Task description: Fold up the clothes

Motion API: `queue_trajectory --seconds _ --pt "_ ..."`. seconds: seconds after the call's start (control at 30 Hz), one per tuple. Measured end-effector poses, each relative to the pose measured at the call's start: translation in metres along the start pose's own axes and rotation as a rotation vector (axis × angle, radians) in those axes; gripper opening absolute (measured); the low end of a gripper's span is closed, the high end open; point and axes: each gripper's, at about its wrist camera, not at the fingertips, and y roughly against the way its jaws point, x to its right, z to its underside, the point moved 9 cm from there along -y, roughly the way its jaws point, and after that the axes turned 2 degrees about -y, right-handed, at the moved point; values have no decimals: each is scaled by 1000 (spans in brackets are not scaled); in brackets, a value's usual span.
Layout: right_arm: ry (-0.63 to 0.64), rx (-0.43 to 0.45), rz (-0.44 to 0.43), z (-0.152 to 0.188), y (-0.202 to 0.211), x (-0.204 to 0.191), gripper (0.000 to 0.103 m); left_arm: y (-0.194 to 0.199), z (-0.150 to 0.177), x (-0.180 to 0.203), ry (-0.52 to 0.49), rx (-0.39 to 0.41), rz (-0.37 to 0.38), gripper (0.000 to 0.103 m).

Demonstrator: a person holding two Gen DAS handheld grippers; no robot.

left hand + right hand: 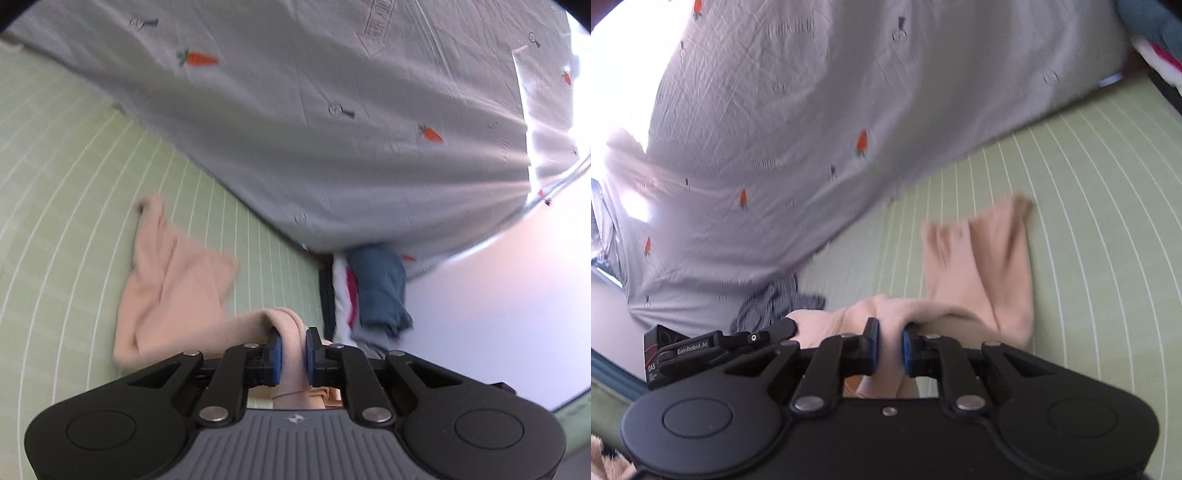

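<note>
Two handheld grippers clamp a peach-coloured garment (173,280) above a green striped bedsheet (74,184). The left gripper (292,349) has its blue pads pressed tight on a bunched fold of the fabric, and the right gripper (890,345) pinches another fold of the same garment (982,266) in the same way. The rest of the cloth trails from both grips onto the sheet, blurred. Behind it rises a grey duvet printed with carrots (332,110). A pile of folded clothes, teal on top (376,291), sits at the duvet's edge, and a dark checked cloth (775,302) lies crumpled near the right gripper.
</note>
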Motion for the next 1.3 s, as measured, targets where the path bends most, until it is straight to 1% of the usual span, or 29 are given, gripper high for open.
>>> queue_trajectory --seconds 0.13,0.2,0.3,0.37,0.43,0.53,0.57,0.6,0.63,0.73,0.77,0.83,0.9,0.93,0.97,1.0,1.03,1.07,1.1,1.13,1.17,1.2,1.23,1.3 --pt "21 20 32 -33 -32 10 13 -29 -30 -6 -42 9 -54 14" --pt "10 17 50 -46 -45 26 13 -48 -41 -14 -44 -1 -77 14" --pt "-31 -8 82 -58 -81 51 13 -80 -57 -37 -53 -30 -127 14" --pt "-62 -32 106 -64 -108 68 14 -104 -62 -59 -53 -58 -179 14" --pt "-96 -72 151 -66 -138 90 14 -129 -62 -80 -79 -87 -239 14" --pt "-137 -135 226 -58 -177 121 14 -161 -50 -113 -112 -131 -357 14" --pt "-151 -156 251 -54 -189 131 14 -167 -47 -121 -97 -134 -377 14" --pt "-155 -163 263 -49 -197 137 14 -169 -43 -129 -75 -131 -386 14" --pt "-159 -156 258 -47 -200 139 14 -171 -40 -136 -52 -128 -394 14" --pt "-166 -140 248 -45 -201 140 13 -170 -40 -146 3 -120 -379 16" --pt "-163 -139 248 -45 -200 140 13 -170 -42 -147 3 -126 -379 18" --pt "-154 -141 248 -45 -199 137 14 -169 -45 -146 -7 -140 -387 18" --pt "-125 -146 248 -49 -196 132 17 -165 -53 -138 -18 -135 -406 19" --pt "-98 -130 254 -54 -192 126 21 -160 -58 -130 -40 -116 -414 21" --pt "-70 -111 260 -59 -186 121 25 -153 -63 -121 -75 -88 -426 28" --pt "-39 -63 274 -66 -178 115 45 -145 -67 -114 -109 -60 -439 41" --pt "-8 -4 291 -74 -167 108 70 -138 -70 -110 -139 -35 -453 47" --pt "20 51 303 -80 -156 103 78 -130 -73 -106 -169 -9 -467 56" --pt "40 95 307 -85 -146 98 84 -122 -76 -101 -199 16 -481 64" --pt "50 123 306 -88 -137 95 85 -114 -79 -97 -229 42 -494 67" --pt "57 138 306 -88 -131 92 87 -107 -81 -95 -250 59 -507 73" --pt "69 141 312 -86 -128 92 94 -105 -77 -98 -247 52 -516 76" --pt "82 143 318 -82 -126 91 103 -103 -73 -103 -241 41 -525 77" --pt "111 110 359 -71 -130 96 103 -109 -60 -113 -206 -5 -540 77"
